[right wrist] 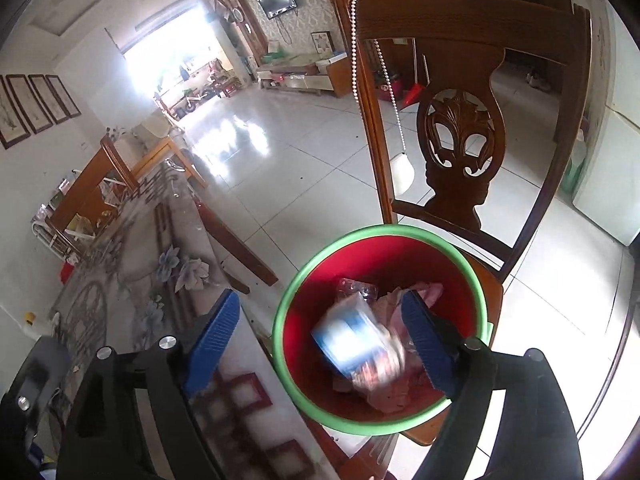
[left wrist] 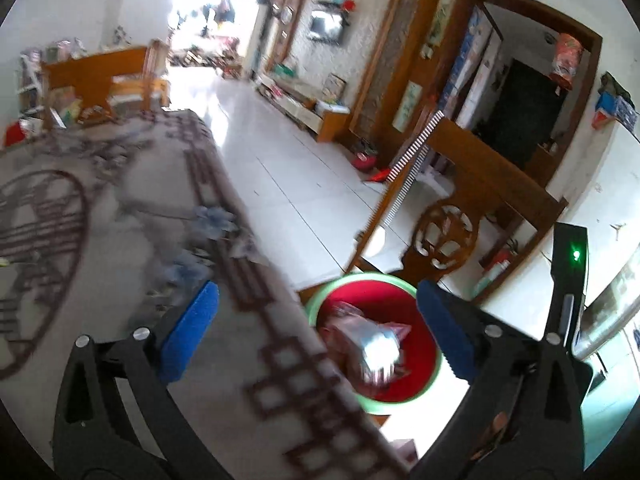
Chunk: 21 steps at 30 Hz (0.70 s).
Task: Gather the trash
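Note:
A red bin with a green rim (right wrist: 292,288) stands on a wooden chair seat beside the table; it also shows in the left wrist view (left wrist: 320,292). It holds crumpled wrappers and a clear bottle (right wrist: 356,290). My right gripper (right wrist: 320,336) is open above the bin, and a blurred blue-and-white packet (right wrist: 352,344) is in mid-air between its fingers, touching neither. My left gripper (left wrist: 316,332) is open and empty over the table edge, the bin just beyond it with a silvery wrapper (left wrist: 380,352) inside.
The table (left wrist: 120,248) carries a patterned cloth with a floral print. A carved wooden chair back (right wrist: 460,148) rises behind the bin, with a bead cord (right wrist: 384,68) hanging off it. White tiled floor (right wrist: 304,152) stretches beyond, toward a TV cabinet.

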Tool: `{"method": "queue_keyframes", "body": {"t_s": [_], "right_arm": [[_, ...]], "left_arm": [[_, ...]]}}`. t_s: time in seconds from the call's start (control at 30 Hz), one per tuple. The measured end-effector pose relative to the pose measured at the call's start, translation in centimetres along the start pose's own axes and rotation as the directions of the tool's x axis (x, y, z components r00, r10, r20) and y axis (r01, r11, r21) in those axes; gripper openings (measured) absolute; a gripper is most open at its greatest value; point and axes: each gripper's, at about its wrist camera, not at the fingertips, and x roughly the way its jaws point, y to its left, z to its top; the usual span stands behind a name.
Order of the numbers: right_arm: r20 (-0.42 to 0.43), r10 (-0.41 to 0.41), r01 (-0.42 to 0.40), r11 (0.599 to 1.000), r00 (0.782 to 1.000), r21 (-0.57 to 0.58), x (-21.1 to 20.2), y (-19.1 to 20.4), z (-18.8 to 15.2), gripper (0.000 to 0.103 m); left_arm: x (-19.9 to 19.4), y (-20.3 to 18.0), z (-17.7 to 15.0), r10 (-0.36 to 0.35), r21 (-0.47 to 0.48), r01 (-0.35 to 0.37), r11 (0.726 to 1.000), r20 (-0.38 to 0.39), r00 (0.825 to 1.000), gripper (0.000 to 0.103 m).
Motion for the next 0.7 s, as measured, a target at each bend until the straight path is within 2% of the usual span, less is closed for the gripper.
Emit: {"method": "queue_keyframes", "body": {"t_s": [0.17,0.27,0.33,0.4,0.47,0.6,0.7], "right_arm": [[0.013,0.020,-0.019,0.999,1.000,-0.042,-0.1,2.4,-0.2,0.081],[0.063,0.023,-0.017,0.995,0.998,-0.095,-0.7,4.6,-0.5,0.085],[0.104,0.048,-0.034,0.990,0.993,-0.138,-1.5,6.4,-0.8,0.090],[0.137,0.078,-0.054,0.983,0.987,-0.175,-2.2,7.9,-1.2,0.091],[0.173,0.114,-0.073,0.972,0.978,-0.223,-3.1,9.7,-1.8,0.095],[0.233,0.177,-0.096,0.942,0.956,-0.321,-4.6,13.0,-3.1,0.095],[0.328,0.200,-0.059,0.917,0.923,-0.393,-5.9,15.2,-4.6,0.095]], "left_arm": [[-3.5,3.0,0.2,0.075,-0.031,-0.073,0.997,0.070,0.995,0.097],[-5.8,4.3,0.5,0.124,-0.049,-0.119,0.992,0.114,0.986,0.098],[-7.4,5.0,0.6,0.154,-0.049,-0.148,0.988,0.139,0.978,0.098],[-8.5,5.4,0.6,0.172,-0.031,-0.169,0.985,0.153,0.973,0.098],[-9.6,6.0,0.5,0.219,-0.006,-0.221,0.975,0.173,0.960,0.098],[-11.3,7.6,-0.1,0.282,0.002,-0.289,0.957,0.215,0.935,0.098],[-12.0,9.1,-0.2,0.302,-0.010,-0.309,0.951,0.231,0.925,0.098]]}}
